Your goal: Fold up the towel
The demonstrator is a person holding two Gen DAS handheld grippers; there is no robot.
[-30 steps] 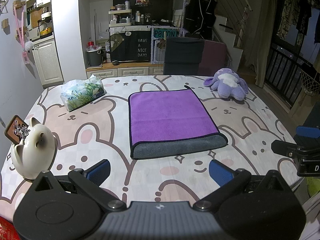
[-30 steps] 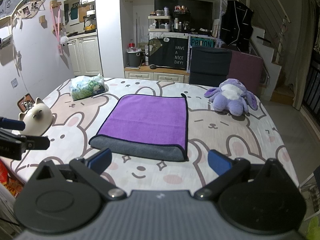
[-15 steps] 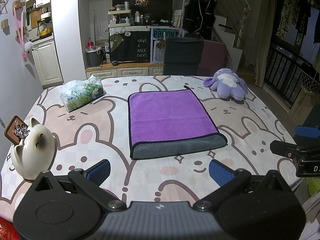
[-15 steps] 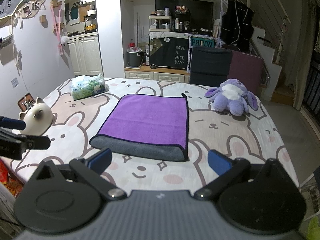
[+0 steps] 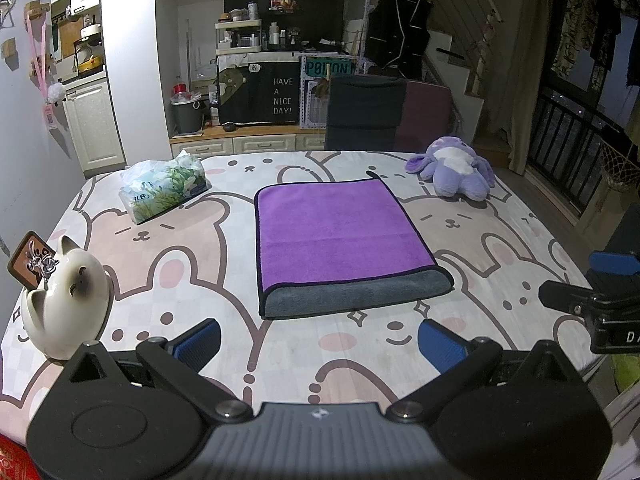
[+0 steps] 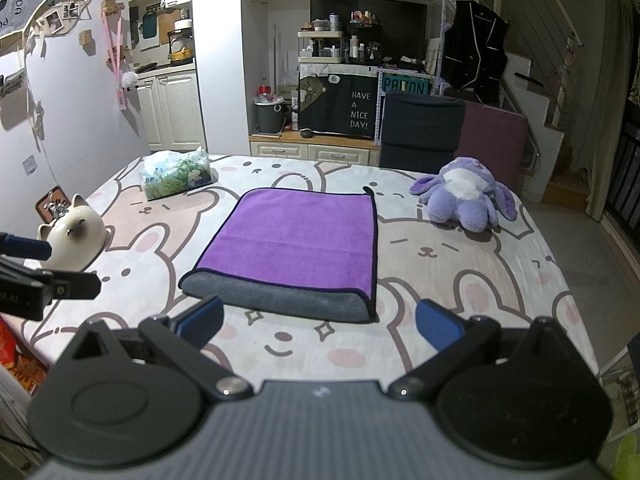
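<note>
1. Towel (image 5: 340,236) lying flat mid-table, already folded over once: purple face up, grey roll of the fold along the near edge, a small loop tag at the far right corner.
2. Left gripper (image 5: 318,342) hovering over the table (image 5: 520,240) just short of the grey edge, fingers spread wide, nothing held.
3. Right gripper (image 6: 318,322) the same story: wide, holding nothing, with its left pad just at the grey fold's near-left corner in its own view.
4. Next fold, by the look of it: best to take two corners of one short side, one per gripper, pinching both layers together so the under layer does not slide.
5. Worth lifting low and carrying across evenly, then matching black trim to black trim before letting go.
6. Cat jar (image 5: 66,304) at the left edge, tissue pack (image 5: 164,192) and plush (image 5: 454,174) all well apart from the towel; no obstacle likely.
7. Against half a second back: practically nothing different. Towel in the same place, both grippers just as wide, views shifted only by a hair.
</note>
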